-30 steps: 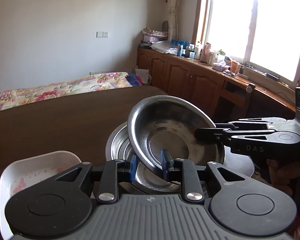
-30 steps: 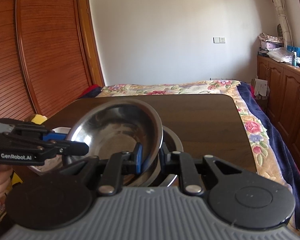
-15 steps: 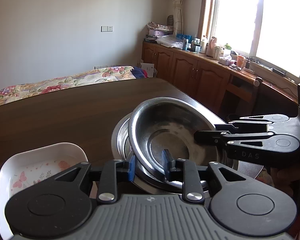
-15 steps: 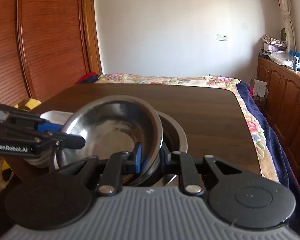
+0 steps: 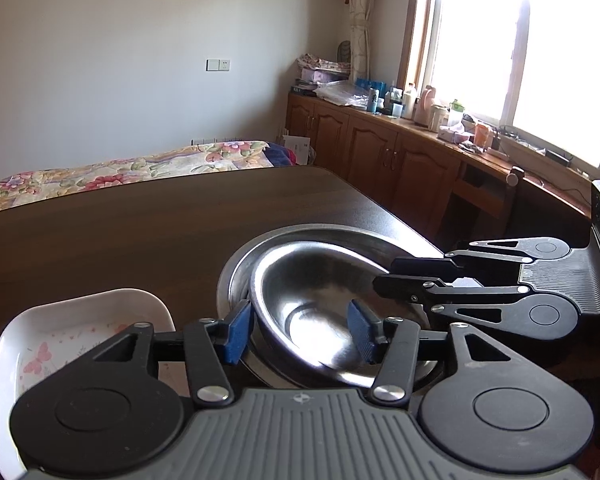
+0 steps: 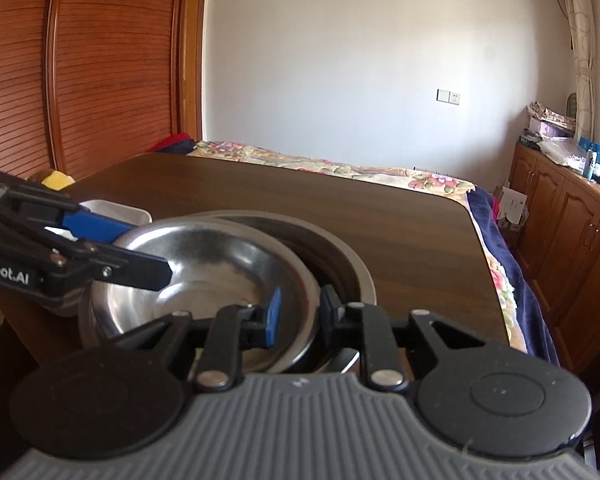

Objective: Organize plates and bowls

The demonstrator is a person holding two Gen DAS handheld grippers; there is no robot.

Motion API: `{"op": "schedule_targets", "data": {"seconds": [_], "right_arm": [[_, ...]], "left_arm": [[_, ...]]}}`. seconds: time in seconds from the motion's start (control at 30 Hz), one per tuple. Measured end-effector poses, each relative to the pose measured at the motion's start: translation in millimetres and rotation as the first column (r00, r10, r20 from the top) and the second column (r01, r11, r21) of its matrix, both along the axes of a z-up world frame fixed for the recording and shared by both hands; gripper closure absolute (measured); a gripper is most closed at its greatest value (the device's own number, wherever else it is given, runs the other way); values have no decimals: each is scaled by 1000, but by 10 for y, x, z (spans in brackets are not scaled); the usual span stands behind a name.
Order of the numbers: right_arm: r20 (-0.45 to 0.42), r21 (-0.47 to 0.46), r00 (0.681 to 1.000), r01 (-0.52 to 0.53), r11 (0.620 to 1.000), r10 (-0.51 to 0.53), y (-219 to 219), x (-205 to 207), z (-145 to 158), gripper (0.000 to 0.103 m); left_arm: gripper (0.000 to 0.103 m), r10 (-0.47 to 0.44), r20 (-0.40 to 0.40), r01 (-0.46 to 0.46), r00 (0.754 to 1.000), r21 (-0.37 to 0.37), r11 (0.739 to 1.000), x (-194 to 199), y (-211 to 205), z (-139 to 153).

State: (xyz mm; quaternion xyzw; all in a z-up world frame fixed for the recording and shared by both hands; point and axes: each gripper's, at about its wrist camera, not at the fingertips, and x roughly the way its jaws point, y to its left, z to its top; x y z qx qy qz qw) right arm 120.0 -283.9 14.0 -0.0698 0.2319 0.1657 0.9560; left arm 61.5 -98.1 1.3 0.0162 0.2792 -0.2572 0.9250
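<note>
1. Biggest worry: the small steel bowl (image 5: 320, 304) sits inside the bigger steel bowl (image 5: 236, 276) but looks a bit off-centre, leaning toward my near side. If I pull away crooked, a pad could catch the rim and drag it, or it clatters and slides
2. My left gripper (image 5: 298, 332) is spread wide, blue pads either side of the small bowl's near rim and not squeezing it. One pad is inside the bowl, so backing out low could hook the wall
3. My right gripper (image 6: 298, 312) also straddles the rim, jaws apart with a gap showing, so not clamped either
4. Both come in low and nearly level from opposite sides of the stack on the dark table (image 5: 100, 232)
5. The white dish (image 5: 60, 320) is just beside the stack on my left, easy to bump on the way out
</note>
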Motion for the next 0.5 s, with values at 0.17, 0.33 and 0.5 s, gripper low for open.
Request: {"op": "schedule_targets", "data": {"seconds": [0.17,0.33,0.5], "right_arm": [[14,31,1000,-2,1000,1,-11,-7,27,80],[28,56,1000,6,998,-8,-36,-38,45,80],[88,62,996,26,998,-31,-58,-133,32,66]], "left_arm": [[43,10,26,-9,1000,-27,1000,-65,37,51],[32,33,73,-31,997,-31,999,-129,61,119],[24,59,107,-57,993,-24,998,-162,83,85]]}}
